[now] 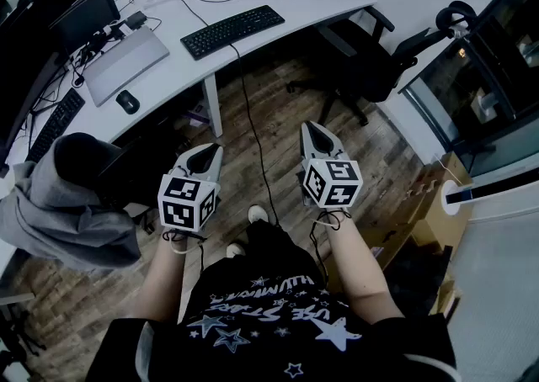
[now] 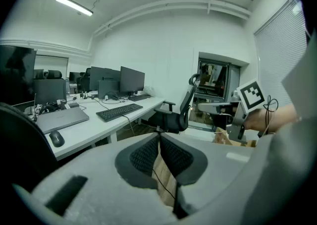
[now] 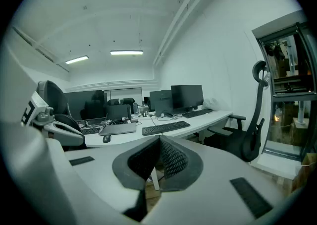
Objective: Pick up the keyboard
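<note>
A black keyboard [image 1: 233, 30] lies on the white desk [image 1: 181, 65], its cable trailing down to the floor. It also shows far off in the left gripper view as the keyboard [image 2: 119, 112] and in the right gripper view as the keyboard [image 3: 165, 128]. My left gripper [image 1: 210, 150] and right gripper [image 1: 312, 128] are held side by side over the wooden floor, well short of the desk. Both are shut with nothing between their pads.
A closed grey laptop [image 1: 125, 63] and a black mouse [image 1: 127, 102] lie left of the keyboard. Monitors, cables and more keyboards crowd the desk's back. A black office chair [image 1: 375, 56] stands at the right, and a chair with a grey garment [image 1: 63, 212] at the left.
</note>
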Available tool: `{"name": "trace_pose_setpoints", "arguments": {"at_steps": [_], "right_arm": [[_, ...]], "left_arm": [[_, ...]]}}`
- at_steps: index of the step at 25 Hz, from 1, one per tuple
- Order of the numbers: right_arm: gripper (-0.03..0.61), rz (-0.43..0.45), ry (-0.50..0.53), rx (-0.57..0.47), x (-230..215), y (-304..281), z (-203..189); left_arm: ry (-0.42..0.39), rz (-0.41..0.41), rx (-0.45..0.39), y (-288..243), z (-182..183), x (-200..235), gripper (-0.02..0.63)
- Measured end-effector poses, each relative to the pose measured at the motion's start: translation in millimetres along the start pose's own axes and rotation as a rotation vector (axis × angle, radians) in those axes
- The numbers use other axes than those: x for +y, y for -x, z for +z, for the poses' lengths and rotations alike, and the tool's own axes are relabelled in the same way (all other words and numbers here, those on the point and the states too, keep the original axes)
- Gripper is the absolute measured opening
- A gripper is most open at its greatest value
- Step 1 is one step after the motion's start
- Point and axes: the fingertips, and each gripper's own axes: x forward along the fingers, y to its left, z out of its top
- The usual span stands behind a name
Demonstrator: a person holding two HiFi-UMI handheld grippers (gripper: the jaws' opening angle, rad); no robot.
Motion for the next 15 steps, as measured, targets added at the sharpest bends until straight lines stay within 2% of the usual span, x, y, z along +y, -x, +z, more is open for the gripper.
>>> {"name": "trace_pose_setpoints", "arguments": {"at_steps": [9,15], "right_arm": [[0.003,-0.016,0.025,-0.005,13,25,-3],[0.003,-0.012,0.023,-0.004,12,25,-8]], "left_arm": [[-0.004,-0.023,-0.021,20,-4,-13,0.031],[0.018,-0.010,-0.029,24,-11,-11,0.031]]}}
